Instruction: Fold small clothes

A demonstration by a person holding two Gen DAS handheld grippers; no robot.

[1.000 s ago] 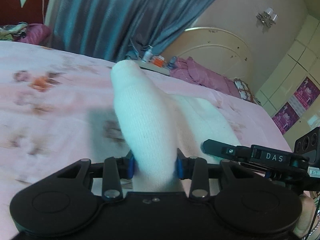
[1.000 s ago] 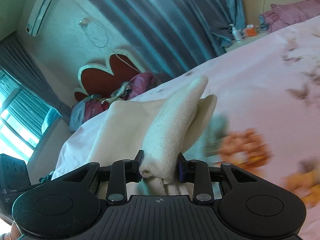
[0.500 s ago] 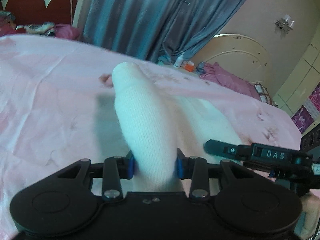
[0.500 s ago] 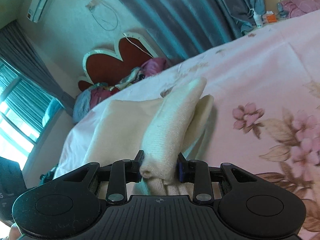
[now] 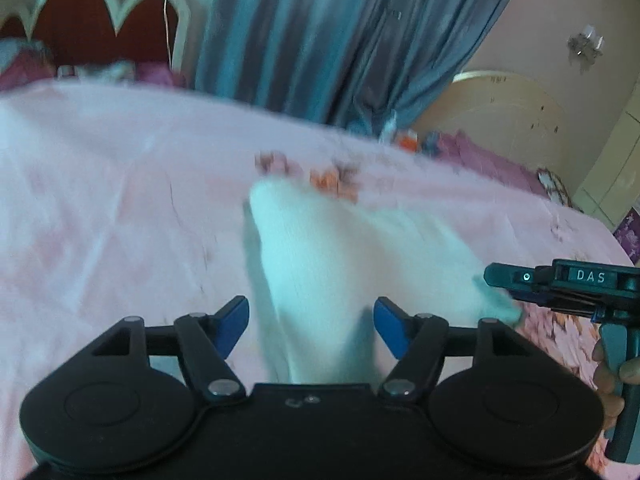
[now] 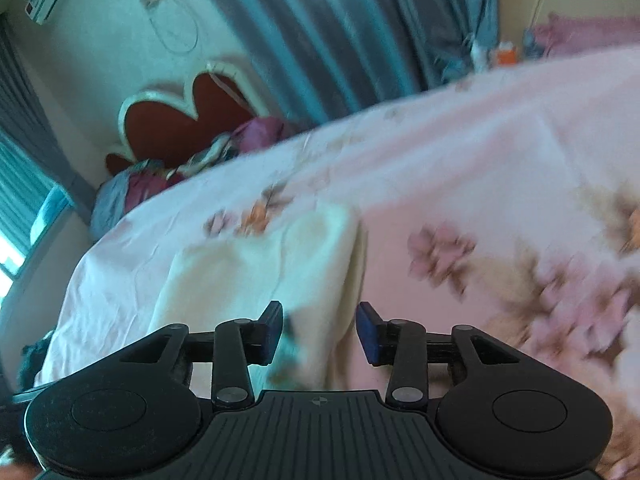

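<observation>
A cream-white knit garment (image 5: pixel 332 264) lies on the pink floral bedsheet (image 5: pixel 120 208). In the left wrist view it runs forward from between my left gripper's (image 5: pixel 311 324) blue pads, which stand apart and open. The right gripper body (image 5: pixel 568 280) shows at that view's right edge. In the right wrist view the garment (image 6: pixel 280 272) lies flat on the sheet (image 6: pixel 480 184), and my right gripper (image 6: pixel 319 330) is open above its near edge. Both views are motion-blurred.
A red scalloped headboard (image 5: pixel 92 28) with piled bedding stands at the far left. Blue-grey curtains (image 5: pixel 320 28) hang behind the bed. A cream headboard (image 5: pixel 500 108) and small bottles (image 5: pixel 404 136) are at the far right.
Both grippers were shut on a raised fold of the garment; now both have opened and let go. The garment has dropped onto the sheet.
</observation>
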